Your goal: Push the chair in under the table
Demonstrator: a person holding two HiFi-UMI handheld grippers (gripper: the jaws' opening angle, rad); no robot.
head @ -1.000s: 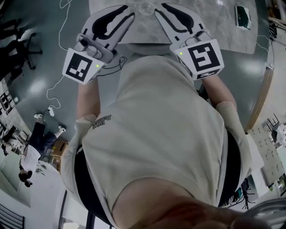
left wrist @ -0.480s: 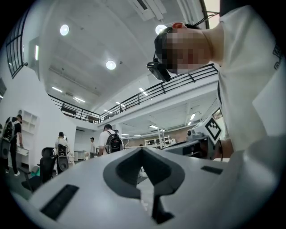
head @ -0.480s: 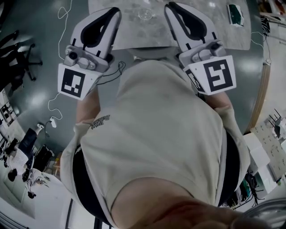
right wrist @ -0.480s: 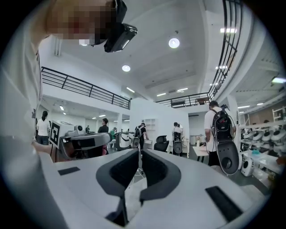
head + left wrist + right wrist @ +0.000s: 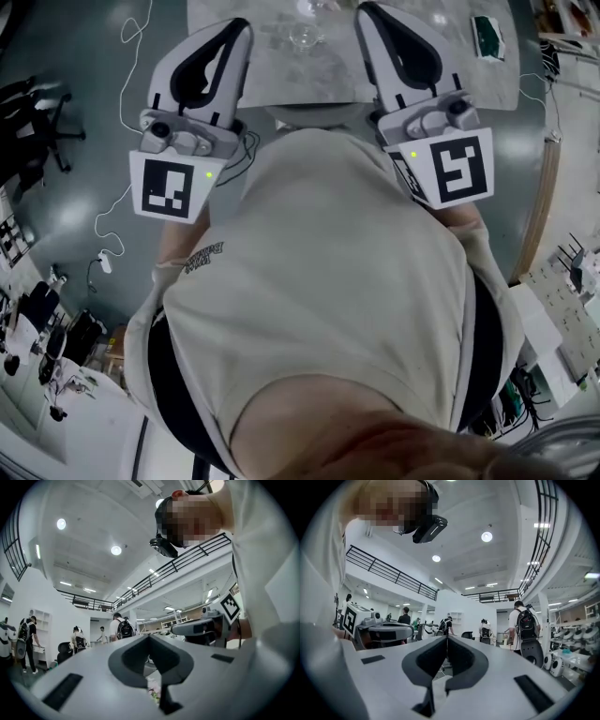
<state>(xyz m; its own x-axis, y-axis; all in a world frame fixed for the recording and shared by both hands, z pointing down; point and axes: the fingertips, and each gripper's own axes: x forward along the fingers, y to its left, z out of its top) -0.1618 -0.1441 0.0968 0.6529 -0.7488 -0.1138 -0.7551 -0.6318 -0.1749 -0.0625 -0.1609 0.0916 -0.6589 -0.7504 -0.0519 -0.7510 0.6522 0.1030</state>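
Observation:
In the head view both grippers are held up in front of my chest, pointing toward the grey marble table (image 5: 272, 70). My left gripper (image 5: 238, 24) has its jaws shut with nothing between them. On my right gripper (image 5: 367, 9) the jaws are closing their last bit, the tips meet and nothing is held. The left gripper view shows that gripper (image 5: 150, 637) level over the room, as does the right gripper view for the other one (image 5: 446, 638). My torso hides the floor at the table's near edge, and I see no chair there.
A clear glass (image 5: 305, 36) stands on the table near its front edge, and a green item (image 5: 487, 33) lies at its right end. A black office chair (image 5: 37, 112) and a white cable (image 5: 117, 202) are on the floor at left. People stand far off (image 5: 525, 630).
Both grippers' jaws stood apart a second ago and now meet. Both grippers have risen, and their tips now lie farther over the table in the head view.

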